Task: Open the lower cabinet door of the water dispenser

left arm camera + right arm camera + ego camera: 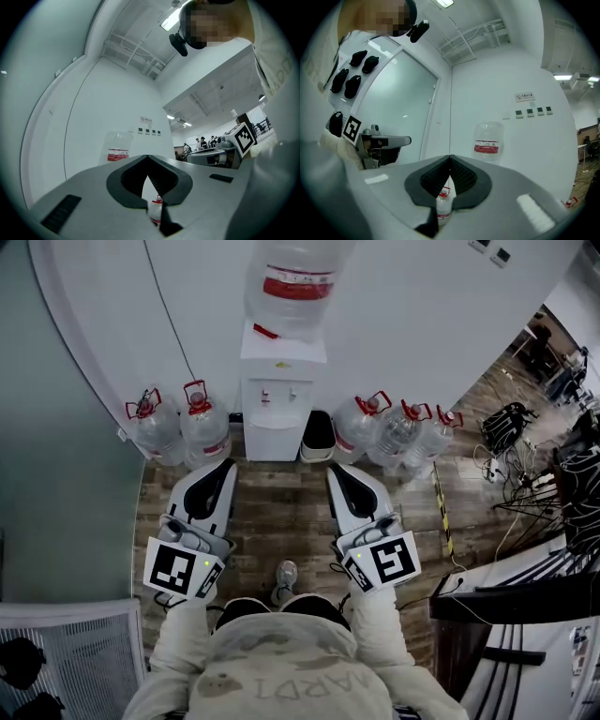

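Facing white boxy water dispenser (281, 390), lower cabinet door (272, 439) closed; clear round jugs (181, 426), black bin (319, 435) flanking on plank floor (281, 521); left claw (228, 463), right claw (331, 469) pinched together, empty.

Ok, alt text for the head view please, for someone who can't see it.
Seen from above, a person holds the left tongs and right tongs, both shut and empty, short of a white water dispenser against the wall, its lower cabinet door closed. Water jugs stand on the wood floor either side.
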A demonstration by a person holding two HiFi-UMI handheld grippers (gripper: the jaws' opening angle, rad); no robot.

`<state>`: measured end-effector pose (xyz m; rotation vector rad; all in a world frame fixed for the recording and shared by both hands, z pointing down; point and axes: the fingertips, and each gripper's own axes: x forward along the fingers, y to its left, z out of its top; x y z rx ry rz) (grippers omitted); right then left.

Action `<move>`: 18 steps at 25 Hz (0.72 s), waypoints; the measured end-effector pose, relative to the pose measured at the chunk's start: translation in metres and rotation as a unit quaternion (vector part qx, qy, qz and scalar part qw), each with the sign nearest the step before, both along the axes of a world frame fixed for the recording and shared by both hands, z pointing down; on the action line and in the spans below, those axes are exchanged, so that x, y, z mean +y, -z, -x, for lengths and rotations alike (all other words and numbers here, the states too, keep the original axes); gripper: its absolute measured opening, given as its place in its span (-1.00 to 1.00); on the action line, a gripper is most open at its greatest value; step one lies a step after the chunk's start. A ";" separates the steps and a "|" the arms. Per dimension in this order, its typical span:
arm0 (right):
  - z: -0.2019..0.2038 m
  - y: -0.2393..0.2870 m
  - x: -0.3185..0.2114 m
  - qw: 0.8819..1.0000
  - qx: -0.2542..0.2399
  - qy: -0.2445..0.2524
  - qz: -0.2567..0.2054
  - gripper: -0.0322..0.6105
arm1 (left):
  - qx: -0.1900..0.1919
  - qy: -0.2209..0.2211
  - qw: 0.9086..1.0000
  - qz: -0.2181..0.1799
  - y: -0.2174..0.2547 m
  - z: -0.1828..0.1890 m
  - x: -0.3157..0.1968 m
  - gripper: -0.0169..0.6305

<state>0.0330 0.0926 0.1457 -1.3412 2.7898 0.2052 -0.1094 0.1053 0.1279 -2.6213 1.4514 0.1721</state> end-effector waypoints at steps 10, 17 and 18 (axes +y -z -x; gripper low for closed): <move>-0.030 0.002 -0.086 1.000 0.011 0.024 -0.003 -0.87 | -0.008 0.010 1.000 -0.008 0.004 -0.038 -0.082 -0.94; -0.053 -0.004 -0.131 0.999 0.008 0.034 0.000 -0.87 | -0.022 0.020 1.000 -0.011 0.002 -0.061 -0.121 -0.94; -0.056 -0.006 -0.136 0.999 0.007 0.035 0.002 -0.87 | -0.024 0.020 0.999 -0.010 0.001 -0.064 -0.125 -0.94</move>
